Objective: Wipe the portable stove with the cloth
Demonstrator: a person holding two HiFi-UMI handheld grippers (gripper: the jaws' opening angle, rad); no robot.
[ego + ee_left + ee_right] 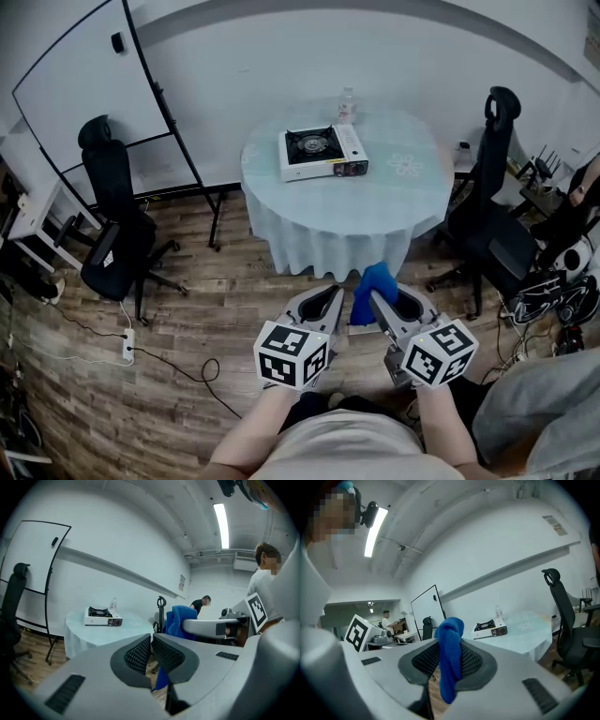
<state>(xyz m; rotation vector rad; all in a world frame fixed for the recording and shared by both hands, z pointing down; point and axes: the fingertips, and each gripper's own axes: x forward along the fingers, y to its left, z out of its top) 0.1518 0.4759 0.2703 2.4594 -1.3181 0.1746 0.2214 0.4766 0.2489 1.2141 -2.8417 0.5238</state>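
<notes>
The white portable stove point(323, 153) with a black burner sits on the round table point(412, 202), towards its far left side. It also shows far off as the stove point(102, 617) and the stove point(490, 628). My right gripper point(378, 302) is shut on a blue cloth point(373, 291), which hangs down between its jaws as the cloth point(450, 660). My left gripper point(334, 296) is shut with nothing in it, its jaws pressed together, beside the right one. Both are held low in front of the person, well short of the table.
A clear water bottle point(346, 105) stands behind the stove. A black office chair point(117, 234) stands left of the table, another black chair point(492, 211) to its right. A whiteboard point(84, 94) leans at the back left. Cables and a power strip point(127, 349) lie on the wooden floor.
</notes>
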